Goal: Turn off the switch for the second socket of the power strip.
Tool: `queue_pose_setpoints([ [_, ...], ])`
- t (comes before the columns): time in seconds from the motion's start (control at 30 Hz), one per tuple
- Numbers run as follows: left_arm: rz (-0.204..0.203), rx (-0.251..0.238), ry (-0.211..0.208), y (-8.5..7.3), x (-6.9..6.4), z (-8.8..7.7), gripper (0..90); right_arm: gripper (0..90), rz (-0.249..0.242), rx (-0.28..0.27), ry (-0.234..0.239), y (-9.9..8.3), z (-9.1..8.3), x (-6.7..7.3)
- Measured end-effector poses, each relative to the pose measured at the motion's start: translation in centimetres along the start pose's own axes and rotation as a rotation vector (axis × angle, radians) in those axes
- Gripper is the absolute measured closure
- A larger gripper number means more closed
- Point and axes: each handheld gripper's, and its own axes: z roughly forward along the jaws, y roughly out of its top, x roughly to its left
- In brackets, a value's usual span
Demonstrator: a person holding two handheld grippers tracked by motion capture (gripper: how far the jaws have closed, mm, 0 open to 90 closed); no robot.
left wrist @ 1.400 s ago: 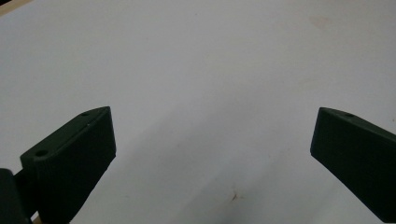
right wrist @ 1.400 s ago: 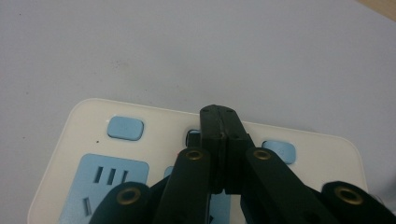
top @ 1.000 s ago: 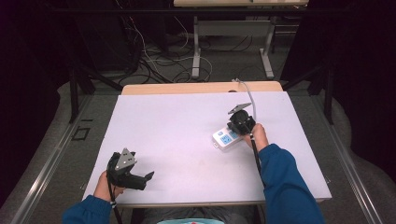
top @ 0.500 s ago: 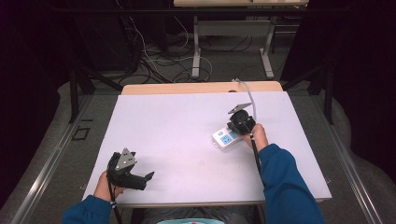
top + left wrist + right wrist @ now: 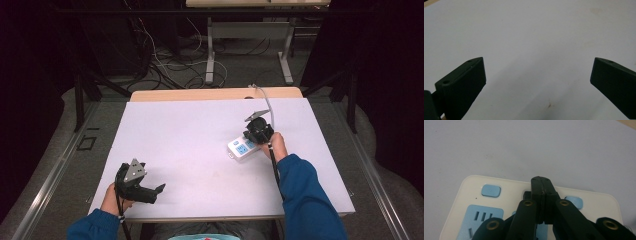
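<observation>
A white power strip point(image 5: 240, 149) with blue sockets lies on the right half of the white table point(image 5: 190, 125). My right gripper point(image 5: 251, 139) stands over it, held by a hand in a blue sleeve. In the right gripper view the jaws are pressed together with nothing between them, and the right gripper point(image 5: 541, 182) has its tips down on the power strip point(image 5: 471, 192) between two blue buttons point(image 5: 490, 190). A small dark spot shows just left of the tips. My left gripper point(image 5: 160, 189) rests low at the table's near left, and the left gripper point(image 5: 537, 80) is wide open over bare table.
A grey cable point(image 5: 265, 100) runs from the right gripper toward the table's far edge. A wooden strip point(image 5: 200, 94) borders the far side. Table legs and loose cables point(image 5: 165, 65) lie on the floor beyond.
</observation>
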Motion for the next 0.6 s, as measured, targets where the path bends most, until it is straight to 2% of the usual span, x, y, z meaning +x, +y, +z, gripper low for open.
queue_pose_setpoints([
  [0.03,0.001,-0.003,0.001,-0.01,-0.01,0.02,0.1,90.0,-0.022,0.000,0.005,0.03,-0.02,-0.11],
  [0.1,0.001,0.003,-0.002,0.01,0.00,-0.06,0.1,90.0,-0.002,0.004,0.001,0.05,-0.01,0.07],
  [0.23,0.001,0.003,-0.002,0.01,0.00,-0.06,0.1,90.0,-0.003,0.003,0.001,0.04,-0.01,0.05],
  [0.27,0.002,0.004,-0.002,0.02,0.00,-0.06,0.1,90.0,-0.019,-0.001,0.004,0.03,-0.01,-0.08],
  [0.4,-0.002,-0.006,0.001,-0.02,-0.06,-0.01,0.1,90.0,0.000,0.000,0.002,-0.01,-0.03,0.00],
  [0.6,0.003,0.003,-0.002,0.02,-0.03,-0.10,0.1,90.0,0.009,-0.002,0.000,-0.04,-0.02,-0.02],
])
